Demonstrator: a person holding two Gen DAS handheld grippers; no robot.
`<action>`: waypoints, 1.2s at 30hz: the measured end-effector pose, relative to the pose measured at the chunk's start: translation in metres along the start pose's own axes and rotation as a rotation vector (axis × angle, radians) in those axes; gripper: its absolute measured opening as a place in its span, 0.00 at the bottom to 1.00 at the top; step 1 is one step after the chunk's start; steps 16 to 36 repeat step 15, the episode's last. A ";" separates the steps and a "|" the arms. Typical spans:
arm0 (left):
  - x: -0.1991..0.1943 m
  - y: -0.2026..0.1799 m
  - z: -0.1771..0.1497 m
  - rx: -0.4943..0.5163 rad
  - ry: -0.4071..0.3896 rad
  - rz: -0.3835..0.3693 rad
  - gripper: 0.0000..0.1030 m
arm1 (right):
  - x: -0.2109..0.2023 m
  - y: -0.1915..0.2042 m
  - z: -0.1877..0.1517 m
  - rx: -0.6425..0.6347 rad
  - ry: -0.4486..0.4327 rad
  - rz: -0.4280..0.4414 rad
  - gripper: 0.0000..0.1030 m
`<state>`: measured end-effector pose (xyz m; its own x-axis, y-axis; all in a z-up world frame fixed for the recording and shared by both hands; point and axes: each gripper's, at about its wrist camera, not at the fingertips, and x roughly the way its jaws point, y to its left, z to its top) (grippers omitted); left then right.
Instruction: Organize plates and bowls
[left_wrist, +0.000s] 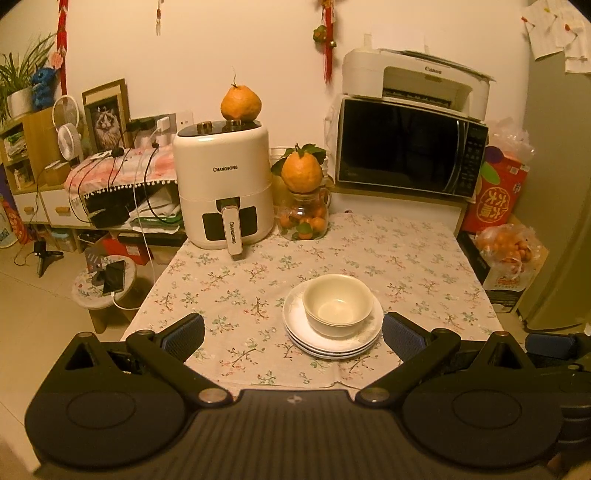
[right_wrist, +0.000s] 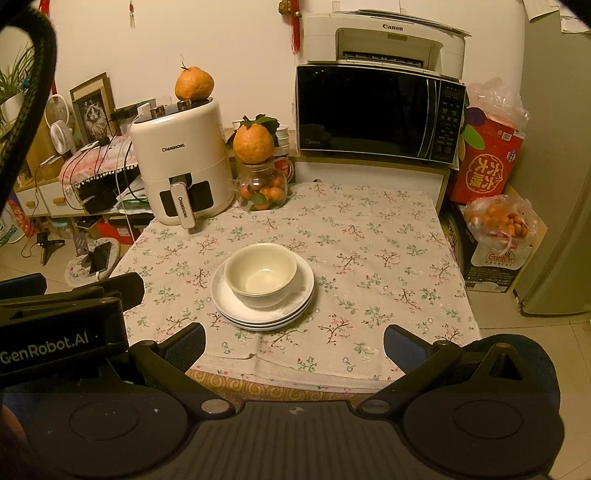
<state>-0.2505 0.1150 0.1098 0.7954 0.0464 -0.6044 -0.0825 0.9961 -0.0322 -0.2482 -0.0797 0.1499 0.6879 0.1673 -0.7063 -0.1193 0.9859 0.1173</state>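
a cream bowl (left_wrist: 337, 305) sat inside the top of a stack of white plates (left_wrist: 332, 341) on the floral tablecloth (left_wrist: 240, 288), toward the near middle of the table. the stack looked to be three plates, one rim showing under another, and the bowl seemed to be two bowls nested, though the lower rim was only faintly visible. from the right wrist view the same bowl (right_wrist: 260, 274) and plates (right_wrist: 262, 310) lay left of centre, well short of the cloth's front edge.

the left gripper (left_wrist: 293, 334) was held low at the near edge of the table with its fingers (left_wrist: 183, 338) spread wide, nothing between them; its right pad sat just beside the rim of the plates, not clearly touching. the right gripper (right_wrist: 294, 345) was also spread wide and empty, held back from the stack over the table's front edge (the left unit's body showed at the left of its view).

at the back of the table stood a white air fryer (left_wrist: 223, 184) with an orange fruit (left_wrist: 241, 103) on top, and just beside it a glass jar (left_wrist: 304, 219) of small oranges capped by a second large fruit. a black microwave (left_wrist: 410, 147) stood behind on the right with a white printer (left_wrist: 413, 79) on it.
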 end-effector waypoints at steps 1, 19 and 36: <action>0.000 0.000 0.000 0.000 0.000 -0.001 1.00 | 0.000 0.000 0.000 -0.001 0.000 0.000 0.98; 0.001 -0.001 0.000 -0.004 0.010 -0.007 1.00 | 0.000 0.000 0.000 0.001 0.000 0.001 0.98; 0.001 -0.001 0.000 -0.004 0.010 -0.007 1.00 | 0.000 0.000 0.000 0.001 0.000 0.001 0.98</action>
